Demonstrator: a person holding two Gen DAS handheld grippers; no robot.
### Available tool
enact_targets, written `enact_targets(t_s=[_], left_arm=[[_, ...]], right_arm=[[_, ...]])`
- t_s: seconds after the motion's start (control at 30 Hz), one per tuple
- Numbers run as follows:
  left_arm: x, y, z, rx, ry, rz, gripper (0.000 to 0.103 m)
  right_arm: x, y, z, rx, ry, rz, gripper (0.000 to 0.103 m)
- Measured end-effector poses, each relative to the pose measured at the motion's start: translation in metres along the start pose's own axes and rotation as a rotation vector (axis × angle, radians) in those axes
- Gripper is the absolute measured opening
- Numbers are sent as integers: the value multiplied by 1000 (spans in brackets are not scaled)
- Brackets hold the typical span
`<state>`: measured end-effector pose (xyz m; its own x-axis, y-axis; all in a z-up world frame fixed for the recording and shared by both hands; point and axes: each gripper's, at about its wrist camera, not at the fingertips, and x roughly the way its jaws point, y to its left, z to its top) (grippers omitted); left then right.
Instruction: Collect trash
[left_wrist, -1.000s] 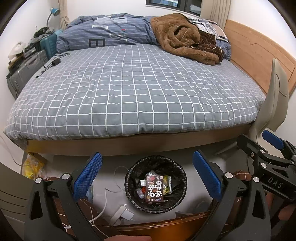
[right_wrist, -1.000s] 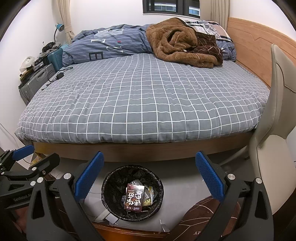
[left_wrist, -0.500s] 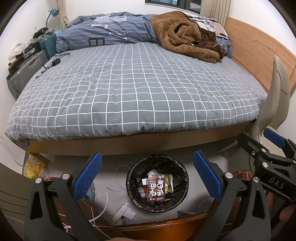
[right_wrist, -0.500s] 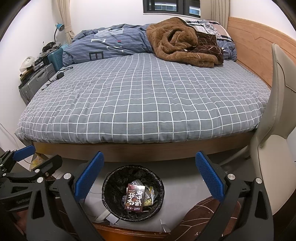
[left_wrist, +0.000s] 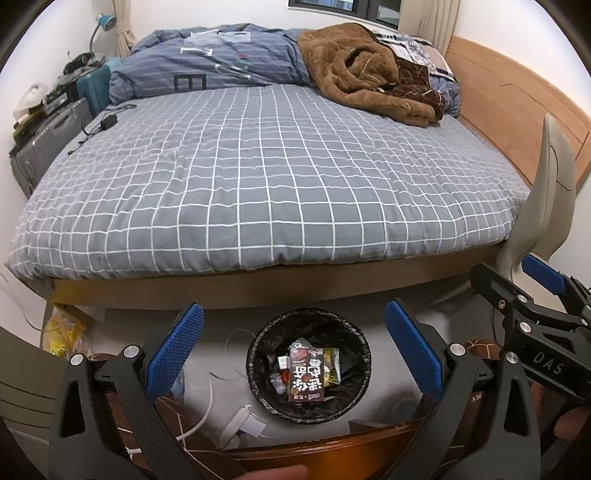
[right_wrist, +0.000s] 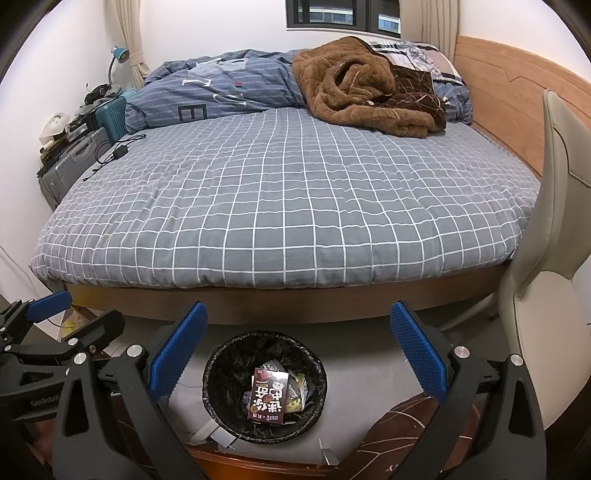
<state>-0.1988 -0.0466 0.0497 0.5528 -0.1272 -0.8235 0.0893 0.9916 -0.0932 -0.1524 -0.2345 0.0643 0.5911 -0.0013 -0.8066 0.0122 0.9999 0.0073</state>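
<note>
Wood, dark and glossy, forms the curved desk edge (left_wrist: 314, 452) lowest in both views, with a brown leaf-patterned cloth (right_wrist: 399, 432) lying on it at the right. Above that edge the left gripper (left_wrist: 294, 354) and the right gripper (right_wrist: 299, 350) hang side by side, each a black plastic frame with silver rivets. Their fingers (left_wrist: 173, 350) carry blue pads with a fine knurled texture and stand spread wide, released, gripping and touching nothing.

Between each pair of fingers, down on the pale grey floor (right_wrist: 362, 373), sits a round waste bin lined with a crinkled glossy black plastic bag (left_wrist: 255, 365). Inside it lies a flat dark-red rectangular snack packet with bold white characters (left_wrist: 306, 374), and beside it a yellow-and-black wrapper (left_wrist: 331, 369) and some small bits of packaging. A white power strip with its cable (left_wrist: 240, 424) lies on the floor just left of the bin.

Beyond the bin runs the brown wooden bed frame (right_wrist: 295, 304), topped by a soft grey quilt with a white grid (right_wrist: 288, 199). At the far end lie a rumpled blue striped duvet (right_wrist: 221, 88) and a fluffy brown fleece blanket (right_wrist: 354, 88). A smooth beige chair back (right_wrist: 554, 184) rises at the right.
</note>
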Motion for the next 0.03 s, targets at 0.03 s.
enact_targets(t_s=[0.03], left_arm=[[0, -1, 0, 2, -3, 5, 97]], right_arm=[[0, 0, 0, 1, 0, 0, 95]])
